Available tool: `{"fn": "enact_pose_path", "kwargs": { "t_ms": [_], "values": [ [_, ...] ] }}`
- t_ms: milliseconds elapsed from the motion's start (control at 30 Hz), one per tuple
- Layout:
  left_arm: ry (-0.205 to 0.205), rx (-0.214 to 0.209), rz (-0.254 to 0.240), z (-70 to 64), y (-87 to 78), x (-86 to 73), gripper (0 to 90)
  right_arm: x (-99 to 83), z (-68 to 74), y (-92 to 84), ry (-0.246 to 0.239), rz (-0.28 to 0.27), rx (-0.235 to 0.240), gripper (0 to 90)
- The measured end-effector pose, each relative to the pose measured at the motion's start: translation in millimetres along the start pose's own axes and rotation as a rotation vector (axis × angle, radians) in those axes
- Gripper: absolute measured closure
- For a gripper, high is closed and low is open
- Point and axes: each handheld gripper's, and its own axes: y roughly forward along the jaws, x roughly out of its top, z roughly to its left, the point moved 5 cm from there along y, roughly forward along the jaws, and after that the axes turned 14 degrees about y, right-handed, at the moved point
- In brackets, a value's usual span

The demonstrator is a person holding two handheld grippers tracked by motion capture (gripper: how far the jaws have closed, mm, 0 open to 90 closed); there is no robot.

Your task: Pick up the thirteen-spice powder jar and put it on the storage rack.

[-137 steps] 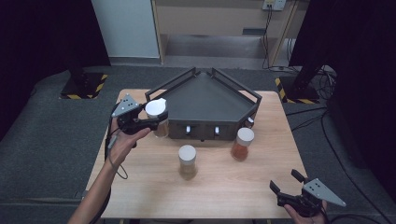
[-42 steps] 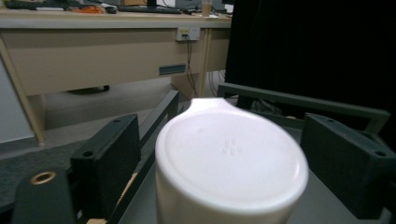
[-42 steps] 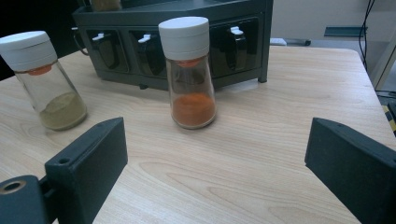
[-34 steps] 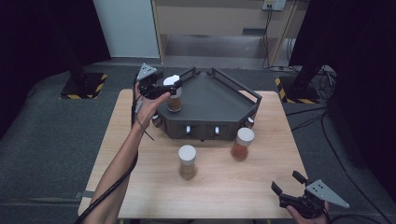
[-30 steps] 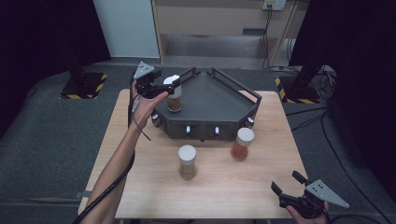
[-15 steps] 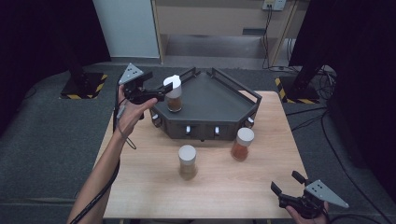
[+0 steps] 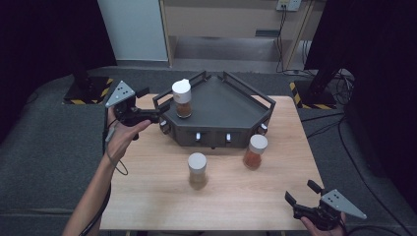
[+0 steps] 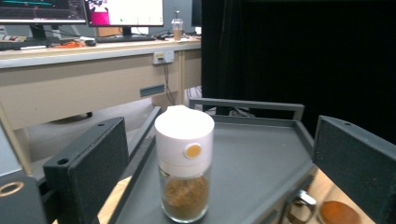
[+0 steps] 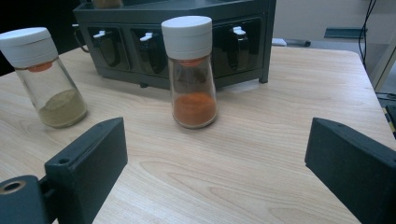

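- I see my left gripper (image 7: 156, 114) off the table's (image 7: 147, 196) left edge, beside the rack (image 7: 221, 105) corner, bare wood below it.
- Its jaws have just been opening, now wide, nothing gripped.
- Brown-spice jar (image 7: 181, 98) stands upright on the rack's top, just ahead of the jaws.
- Right gripper (image 7: 301, 197) wide, empty, near the front edge.

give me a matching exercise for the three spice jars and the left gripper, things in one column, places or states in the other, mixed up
Things:
1. brown spice jar
2. orange spice jar
3. pale green spice jar
4. left gripper

Places or states:
A. on the table, middle front
B. open, beside the rack's left corner
C. standing on top of the dark rack
D. on the table, before the rack's right end

Pairs: 1-C, 2-D, 3-A, 4-B
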Motion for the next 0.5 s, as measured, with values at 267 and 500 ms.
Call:
{"fn": "enact_pose_path", "kwargs": {
  "t_ms": [267, 500],
  "values": [
    [0.008, -0.022, -0.007, -8.6, -24.2, -9.4, 1.8, 0.2, 0.6, 0.0, -0.001, 0.001, 0.001, 5.5],
    [0.012, -0.017, -0.012, -18.3, -43.3, -21.9, 1.8, 0.2, 0.8, 0.1, 0.000, 0.002, 0.001, 5.6]
  ]
}}
